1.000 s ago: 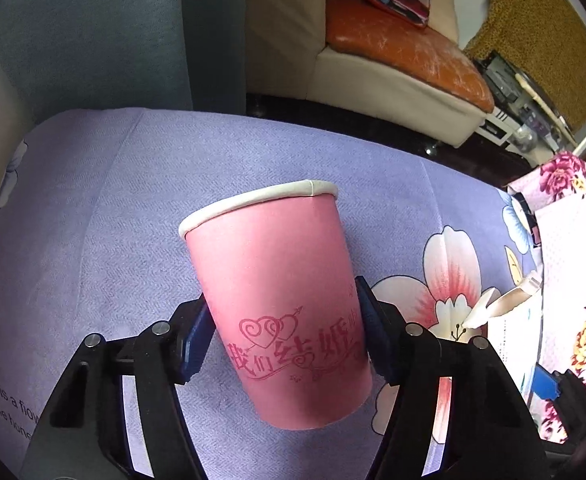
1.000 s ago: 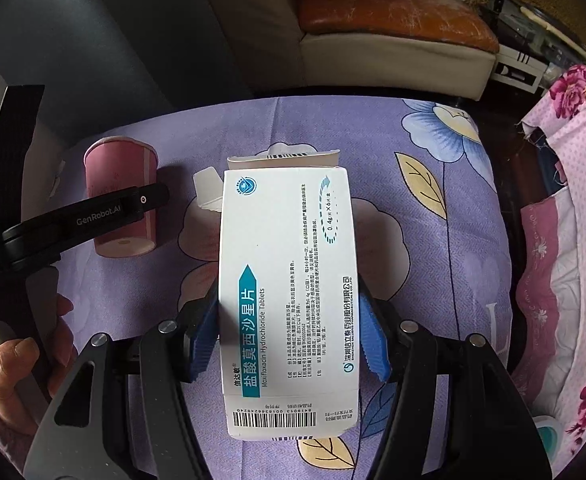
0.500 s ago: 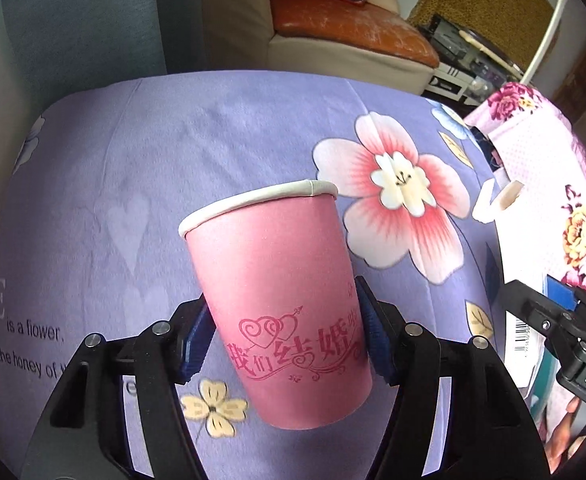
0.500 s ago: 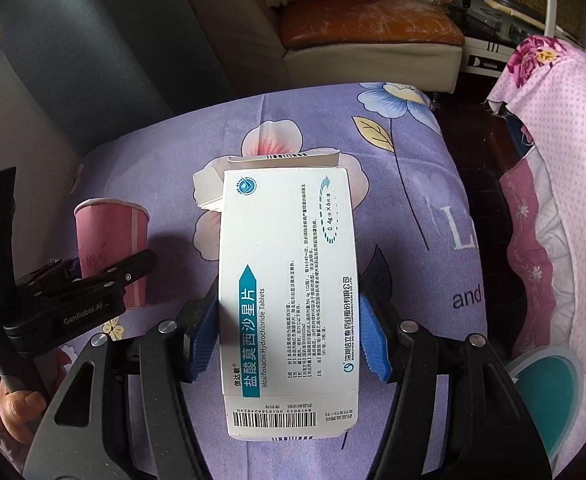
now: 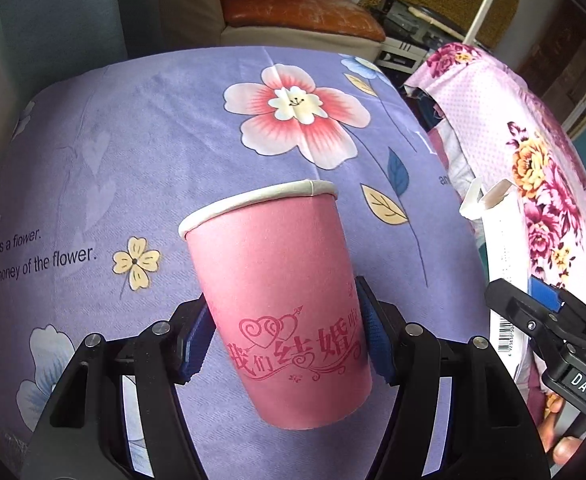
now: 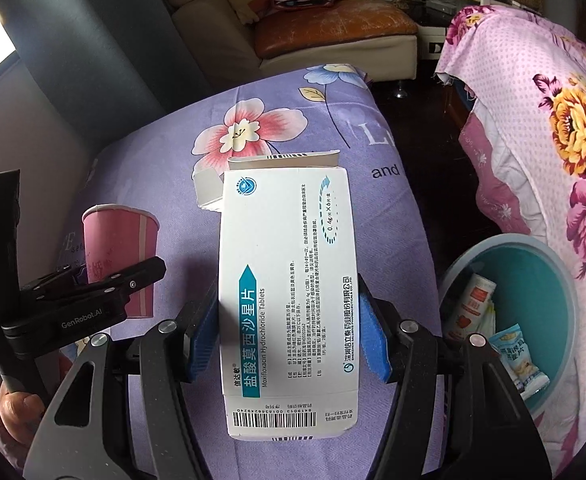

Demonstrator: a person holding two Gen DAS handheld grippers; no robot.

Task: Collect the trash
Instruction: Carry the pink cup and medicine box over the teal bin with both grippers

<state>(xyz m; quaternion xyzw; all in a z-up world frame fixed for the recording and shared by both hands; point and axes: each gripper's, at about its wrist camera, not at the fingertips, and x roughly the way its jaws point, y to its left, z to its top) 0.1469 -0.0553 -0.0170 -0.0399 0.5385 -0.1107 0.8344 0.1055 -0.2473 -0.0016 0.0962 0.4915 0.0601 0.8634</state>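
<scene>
Since both are light, crushable card, my left gripper (image 5: pixel 283 344) clasps the paper cup (image 5: pixel 277 300) low down, my right gripper (image 6: pixel 289 326) the tablet box (image 6: pixel 287 300) mid-length, gently.

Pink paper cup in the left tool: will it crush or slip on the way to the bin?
The pink paper cup is thin paper, probably light and easily dented. The left tool grips its lower wall, away from the rolled rim, so ease off squeezing. Its taper narrows downward, so it likely wedges rather than slips. Contents can't be seen.
</scene>
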